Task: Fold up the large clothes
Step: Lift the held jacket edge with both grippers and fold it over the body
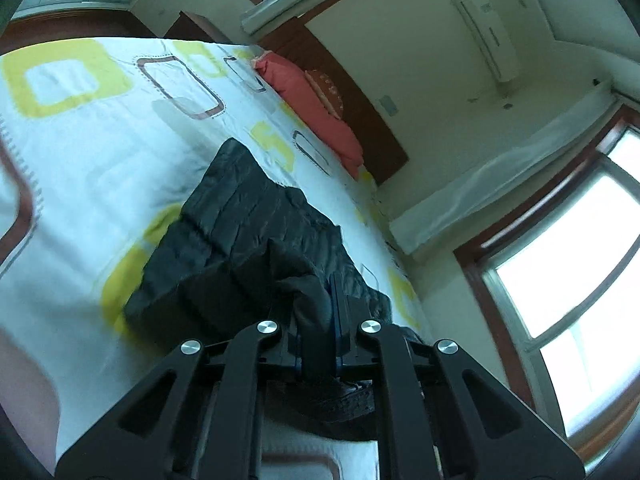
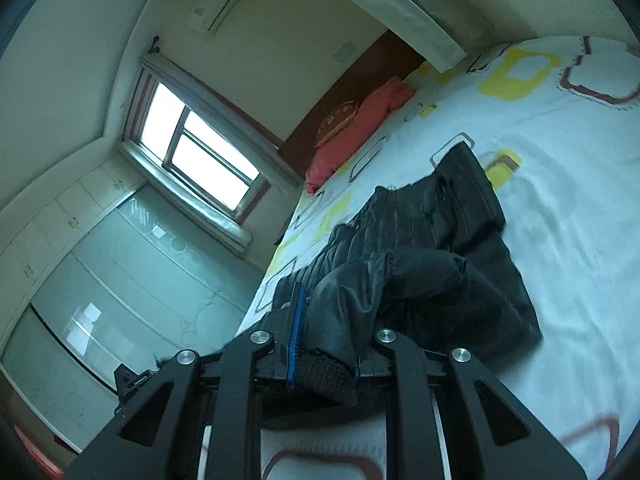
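On the bed point(image 1: 80, 168), black quilted jacket point(image 1: 240, 240), both grippers gripping it.
I see left gripper point(image 1: 316, 320) and right gripper point(image 2: 332, 336) fingers clamped on jacket fabric.

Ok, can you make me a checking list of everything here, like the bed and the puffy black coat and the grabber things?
Surface: bed sheet, white with yellow and brown squares, lightly creased.
Job's things: black quilted jacket, partly folded on the sheet.
Clutter: red pillow by the headboard.
Grippers: left gripper and right gripper each closed on jacket fabric.
Cables: nothing seen.
Surroundings: window, air conditioner, wardrobe.
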`<action>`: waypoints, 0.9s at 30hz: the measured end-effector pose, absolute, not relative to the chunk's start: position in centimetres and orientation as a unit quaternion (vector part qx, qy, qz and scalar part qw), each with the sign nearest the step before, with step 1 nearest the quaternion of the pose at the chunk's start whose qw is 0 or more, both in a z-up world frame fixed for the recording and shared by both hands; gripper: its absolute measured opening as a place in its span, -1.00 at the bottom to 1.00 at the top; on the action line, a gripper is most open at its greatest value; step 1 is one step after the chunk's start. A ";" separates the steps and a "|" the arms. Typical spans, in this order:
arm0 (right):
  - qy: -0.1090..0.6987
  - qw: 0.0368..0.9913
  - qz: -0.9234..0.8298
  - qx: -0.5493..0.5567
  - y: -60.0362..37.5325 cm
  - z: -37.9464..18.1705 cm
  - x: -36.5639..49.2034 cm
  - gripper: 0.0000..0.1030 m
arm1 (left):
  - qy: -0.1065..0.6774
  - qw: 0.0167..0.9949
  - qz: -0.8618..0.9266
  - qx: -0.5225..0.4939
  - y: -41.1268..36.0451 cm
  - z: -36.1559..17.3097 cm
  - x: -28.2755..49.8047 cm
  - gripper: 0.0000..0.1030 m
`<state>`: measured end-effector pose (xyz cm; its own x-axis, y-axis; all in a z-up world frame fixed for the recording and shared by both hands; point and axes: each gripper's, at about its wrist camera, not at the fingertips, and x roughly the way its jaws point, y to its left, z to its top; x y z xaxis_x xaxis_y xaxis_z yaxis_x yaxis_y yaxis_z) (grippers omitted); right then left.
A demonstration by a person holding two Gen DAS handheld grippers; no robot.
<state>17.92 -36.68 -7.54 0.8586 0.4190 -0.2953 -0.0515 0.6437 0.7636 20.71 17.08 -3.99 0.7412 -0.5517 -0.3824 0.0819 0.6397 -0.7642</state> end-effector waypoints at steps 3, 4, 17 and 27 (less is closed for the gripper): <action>0.246 0.873 0.125 0.401 -36.9 -8.4 22.2 -0.64 | 0.321 0.853 -0.170 -0.374 15.9 -4.7 25.2 -0.82; 0.251 0.872 0.123 0.401 -37.0 -8.7 23.3 -0.64 | 0.325 0.853 -0.166 -0.372 15.7 -5.0 26.2 -0.82; 0.346 0.857 0.066 0.377 -37.4 -16.8 37.1 -0.64 | 0.402 0.848 -0.098 -0.332 12.4 -13.4 39.8 -0.82; 0.342 0.856 0.073 0.380 -37.6 -18.3 37.8 -0.56 | 0.404 0.862 -0.094 -0.291 11.4 -15.2 41.2 -0.79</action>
<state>37.76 -37.59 -18.27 0.7547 0.3858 -0.5306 0.1354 0.6998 0.7014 41.21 11.42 -15.19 0.6557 -0.3966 -0.6425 -0.0735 0.8133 -0.5771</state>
